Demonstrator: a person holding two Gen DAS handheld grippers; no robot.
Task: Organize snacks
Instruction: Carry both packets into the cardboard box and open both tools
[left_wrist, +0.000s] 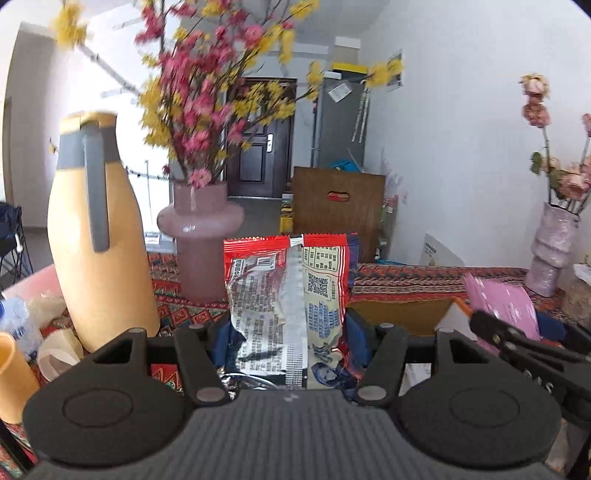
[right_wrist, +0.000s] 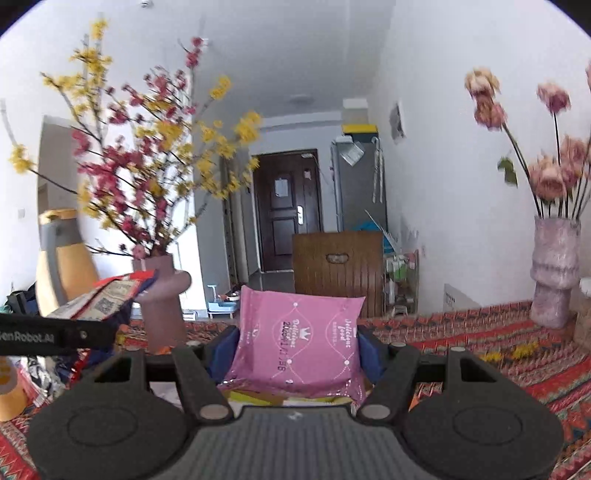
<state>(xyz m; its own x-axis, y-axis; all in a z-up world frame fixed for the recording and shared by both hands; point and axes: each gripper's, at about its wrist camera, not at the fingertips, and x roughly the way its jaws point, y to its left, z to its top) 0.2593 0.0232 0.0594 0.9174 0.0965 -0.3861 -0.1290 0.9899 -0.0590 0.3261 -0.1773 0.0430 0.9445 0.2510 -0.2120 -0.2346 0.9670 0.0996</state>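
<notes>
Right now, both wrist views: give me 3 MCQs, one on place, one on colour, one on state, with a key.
1. Place: where does the mauve vase of red and yellow blossoms stand relative to the yellow jug in the left wrist view?
A. To its right
B. To its left
C. On top of it

2. Colour: what colour is the packet in the right hand-held gripper?
A. Green
B. Pink
C. Black

3. State: what is the left hand-held gripper doing?
A. Open, holding nothing
B. Shut on the red snack packet
C. Shut on the jug handle

Key: 1 A, the vase sits right of the jug on the patterned cloth. 2 B, pink wrapper with white print. 3 B, the packet stands upright between the blue pads.
</notes>
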